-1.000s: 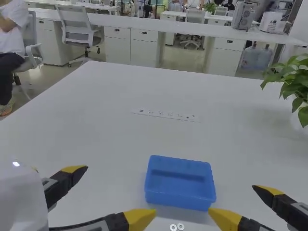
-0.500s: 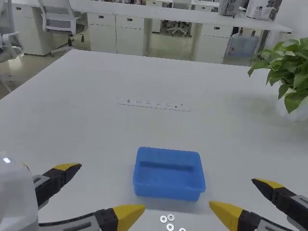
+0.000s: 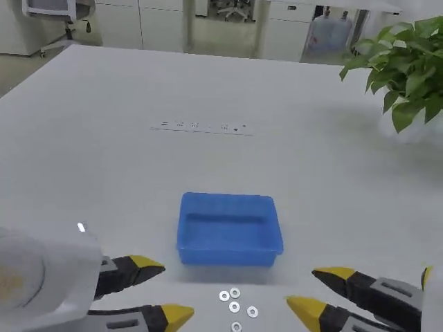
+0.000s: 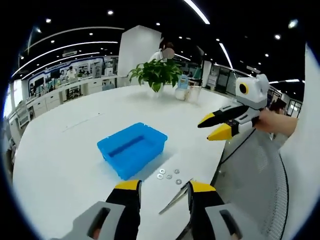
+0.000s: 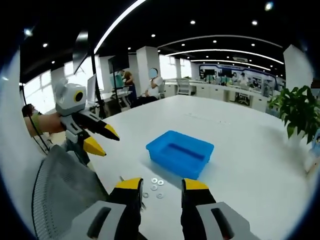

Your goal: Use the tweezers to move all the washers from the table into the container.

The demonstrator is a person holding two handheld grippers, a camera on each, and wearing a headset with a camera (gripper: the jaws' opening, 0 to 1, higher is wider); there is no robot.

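The left claw [image 3: 176,290] and right claw [image 3: 302,287] are held released; washers [image 3: 235,304] are scattered on the surface [image 3: 104,138] beside the blue container [image 3: 228,256]

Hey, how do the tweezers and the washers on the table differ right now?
The tweezers are one long, thin tool; the washers are several small flat rings. The washers lie clustered just in front of the blue container; the tweezers lie farther from it, nearer the edge of the table. Both are silvery and lie loose on that table.
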